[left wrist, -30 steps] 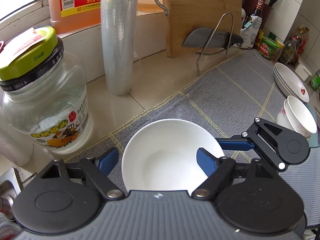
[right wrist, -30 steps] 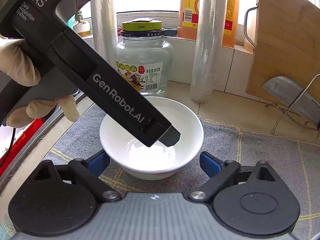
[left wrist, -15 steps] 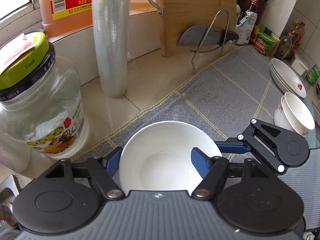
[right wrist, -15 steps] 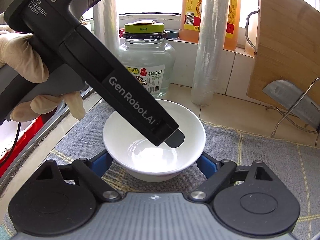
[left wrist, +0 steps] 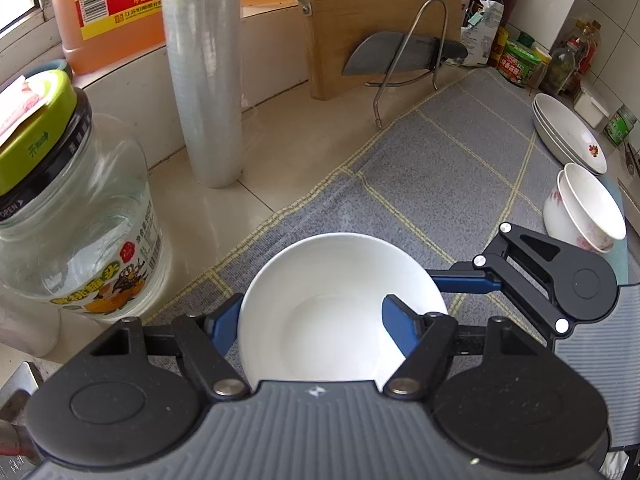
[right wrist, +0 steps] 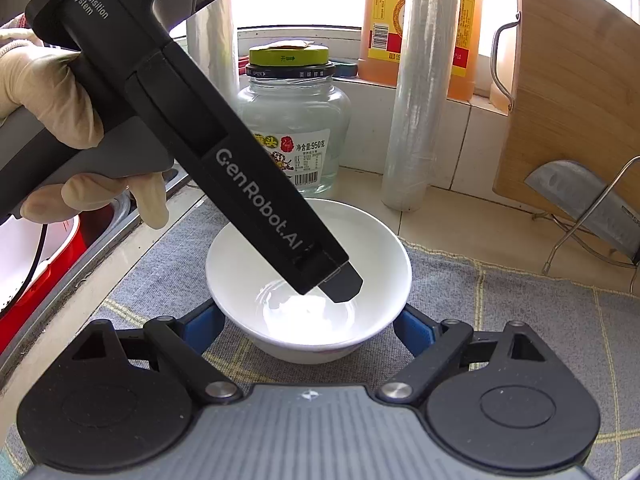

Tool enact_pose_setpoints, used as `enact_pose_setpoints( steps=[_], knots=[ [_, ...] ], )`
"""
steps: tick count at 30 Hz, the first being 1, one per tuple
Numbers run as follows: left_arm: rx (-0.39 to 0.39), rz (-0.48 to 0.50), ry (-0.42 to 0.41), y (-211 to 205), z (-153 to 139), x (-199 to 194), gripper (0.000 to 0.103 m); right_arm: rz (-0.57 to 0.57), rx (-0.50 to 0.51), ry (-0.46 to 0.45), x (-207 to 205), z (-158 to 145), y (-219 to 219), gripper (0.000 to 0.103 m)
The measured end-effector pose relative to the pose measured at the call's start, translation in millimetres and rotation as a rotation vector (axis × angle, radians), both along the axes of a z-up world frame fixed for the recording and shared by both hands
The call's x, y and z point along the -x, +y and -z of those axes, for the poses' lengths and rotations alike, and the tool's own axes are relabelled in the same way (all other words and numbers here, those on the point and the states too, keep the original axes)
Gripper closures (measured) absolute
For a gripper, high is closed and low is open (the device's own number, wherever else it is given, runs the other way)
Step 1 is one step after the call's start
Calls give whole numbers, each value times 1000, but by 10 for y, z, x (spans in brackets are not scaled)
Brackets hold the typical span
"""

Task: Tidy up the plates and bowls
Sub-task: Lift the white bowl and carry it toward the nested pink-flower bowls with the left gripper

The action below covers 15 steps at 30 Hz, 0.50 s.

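White bowl [left wrist: 340, 312], lower centre of the left wrist frame, standing on the grey checked mat [left wrist: 460, 168] that covers the table. I judge it glazed ceramic: stiff, moderately heavy, slick, and liable to chip if knocked against the other crockery. The rim is the only place I can take hold of it, one finger inside and one outside the wall.

Left hand-held gripper [left wrist: 310, 326]: its right blue finger [left wrist: 398, 328] sits inside the bowl and its left blue finger [left wrist: 224, 326] outside the opposite wall, so the jaws straddle the rim at a medium opening; whether either pad touches the glaze I cannot tell.

Right hand-held gripper [right wrist: 308, 328], lower centre of the right wrist frame: spread wide, its blue fingers flanking the bowl's foot on both sides, contact not visible.

The bowl looks plain, deep and round-walled, with a glossy, bare inside; the tip of the left tool hangs over its well in the right wrist view.

At the right edge of the left wrist frame: nested flowered bowls [left wrist: 588, 208] and, above them, stacked plates [left wrist: 568, 136], which I take to be the destination. A glass jar [left wrist: 76, 224] stands near the bowl at left
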<state>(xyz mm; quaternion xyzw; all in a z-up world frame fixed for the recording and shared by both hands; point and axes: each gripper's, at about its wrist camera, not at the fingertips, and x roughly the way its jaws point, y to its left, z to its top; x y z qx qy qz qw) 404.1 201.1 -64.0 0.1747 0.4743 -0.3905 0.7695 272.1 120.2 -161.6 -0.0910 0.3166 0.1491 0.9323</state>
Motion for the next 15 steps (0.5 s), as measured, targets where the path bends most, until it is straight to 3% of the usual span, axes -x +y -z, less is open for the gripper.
enact_pose_setpoints(
  steps=[15],
  knots=[
    [12,27,-2,-22,-44,31,30,17,2,17,-1,-21,-24,10]
  ],
)
